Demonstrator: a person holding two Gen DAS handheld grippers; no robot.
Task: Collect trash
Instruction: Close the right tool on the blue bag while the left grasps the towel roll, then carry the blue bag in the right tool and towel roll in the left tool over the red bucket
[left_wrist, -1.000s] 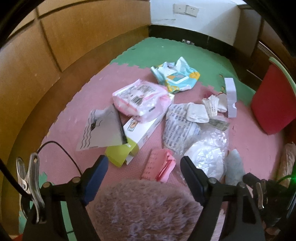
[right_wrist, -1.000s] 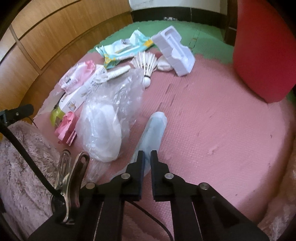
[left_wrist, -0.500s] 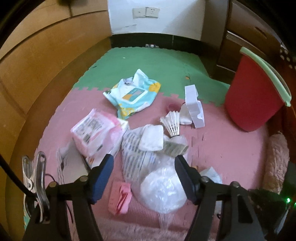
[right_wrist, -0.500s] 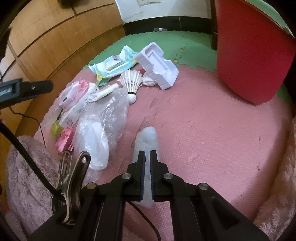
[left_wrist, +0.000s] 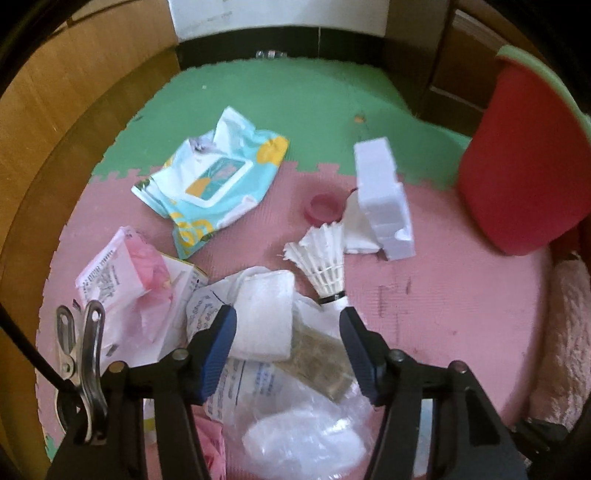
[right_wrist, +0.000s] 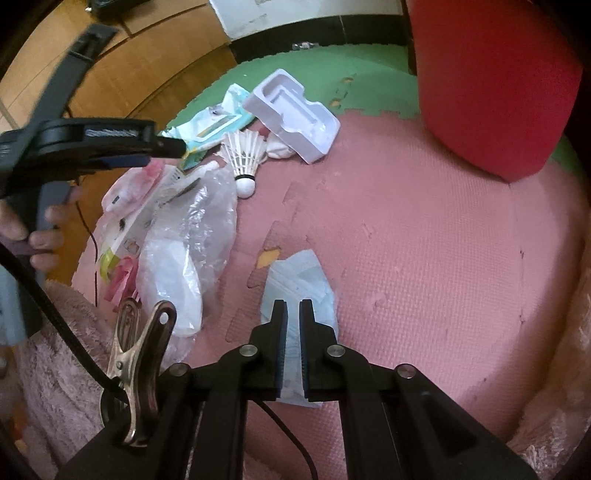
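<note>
Trash lies scattered on a pink foam mat. My left gripper hovers pointing down over a pile; its jaws are closing. A white folded pad and a brownish packet lie under the gap, and the pads press on neither. A shuttlecock lies just ahead, also visible as the shuttlecock in the right wrist view. My right gripper is shut on a pale blue wrapper, which hangs over the mat. The red bin stands at the right, and the right wrist view shows this red bin close ahead.
A wet-wipes pack, white moulded insert, pink ring, pink packet and clear plastic bag lie around. Wooden panels bound the left. A hand holds the left gripper. Fluffy pink fabric is near.
My left gripper has swung right and forward over the pile, from the pink folded paper to the white pad, and its jaws have narrowed. The right gripper, shut on the blue wrapper, shifted slightly.
</note>
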